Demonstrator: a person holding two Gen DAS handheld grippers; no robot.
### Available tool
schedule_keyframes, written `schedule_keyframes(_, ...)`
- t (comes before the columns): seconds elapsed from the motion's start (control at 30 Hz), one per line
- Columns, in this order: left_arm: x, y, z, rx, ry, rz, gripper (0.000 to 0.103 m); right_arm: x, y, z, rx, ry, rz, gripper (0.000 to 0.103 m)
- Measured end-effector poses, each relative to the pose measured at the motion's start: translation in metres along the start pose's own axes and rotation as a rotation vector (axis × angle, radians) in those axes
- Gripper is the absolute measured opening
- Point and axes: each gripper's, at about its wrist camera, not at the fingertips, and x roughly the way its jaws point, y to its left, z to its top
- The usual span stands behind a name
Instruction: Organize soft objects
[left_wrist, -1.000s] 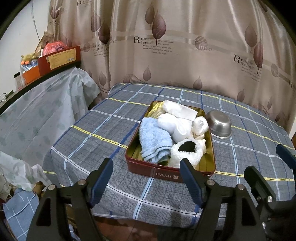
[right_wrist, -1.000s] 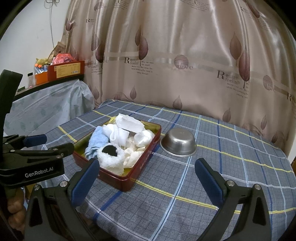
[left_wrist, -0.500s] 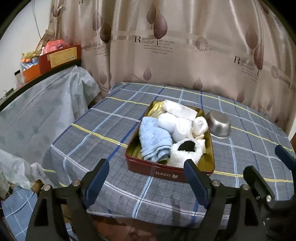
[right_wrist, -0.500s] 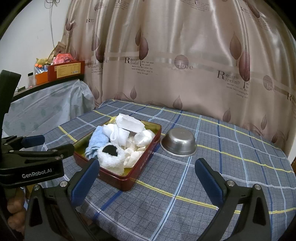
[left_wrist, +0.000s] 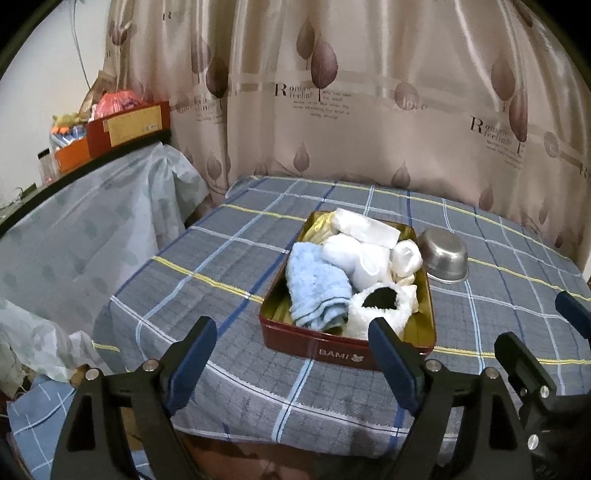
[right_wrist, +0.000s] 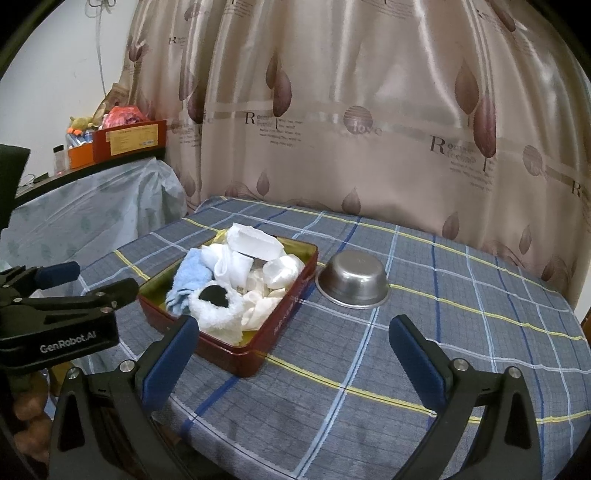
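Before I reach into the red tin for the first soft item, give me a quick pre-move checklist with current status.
1. Left tool open, nothing held: ok.
2. Right tool open, nothing held: ok.
3. Red tin flat on the table, lid off: ok.
4. Blue towel on top, reachable: ok.
5. Steel bowl upside down beside the tin, cannot receive items: not ok.
6. What lies under the pile: cannot tell.

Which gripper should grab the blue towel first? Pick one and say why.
Left, probably. The left gripper is open and faces the blue towel in the tin; the right gripper points beside it.
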Motion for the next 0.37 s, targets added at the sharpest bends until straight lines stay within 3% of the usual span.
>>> schedule_keyframes(0.17,-0.002,-0.003,0.000,0.007,-0.007,-0.013,0.086,0.004,-0.037,-0.003,0.064,0.028,-0.038,0.102)
schedule_keyframes(0.37,-0.002,-0.001,0.001,-0.022,0.032,-0.044,0.086,0.028,-0.148,-0.025,0.184,0.138,-0.201,0.102)
